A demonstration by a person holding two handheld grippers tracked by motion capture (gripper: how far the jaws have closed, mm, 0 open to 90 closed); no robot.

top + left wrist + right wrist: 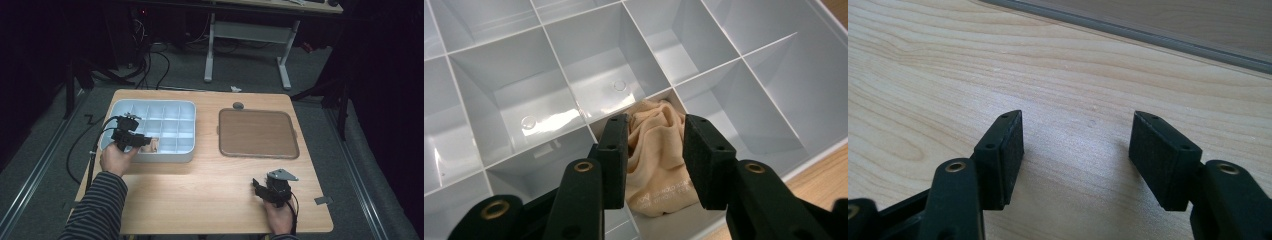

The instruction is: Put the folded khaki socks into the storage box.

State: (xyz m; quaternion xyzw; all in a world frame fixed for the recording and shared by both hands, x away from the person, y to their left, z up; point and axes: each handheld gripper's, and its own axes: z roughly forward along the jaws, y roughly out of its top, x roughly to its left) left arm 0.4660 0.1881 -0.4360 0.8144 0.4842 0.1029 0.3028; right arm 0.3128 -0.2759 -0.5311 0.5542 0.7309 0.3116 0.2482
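The beige cloth (659, 160) lies crumpled in a near-edge compartment of the pale divided tray (549, 95), right between the jaws of your left gripper (655, 150). Those jaws stand parted around it; from the left gripper view the pads seem to sit just clear of the fabric on both sides, though the left pad is close enough that a light touch cannot be ruled out. So treat the cloth as set down, not held.

To finish this step cleanly, lift the left gripper straight away from the compartment with the jaws apart, so neither pad drags a fold back over the divider. Check that the cloth's printed hem stays below the wall nearest the jaws.

Your right gripper (1075, 145) rests over the bare wooden table (1088, 75), jaws wide apart with nothing between them, the brown tray (258, 133) ahead of it. Leave it parked there.
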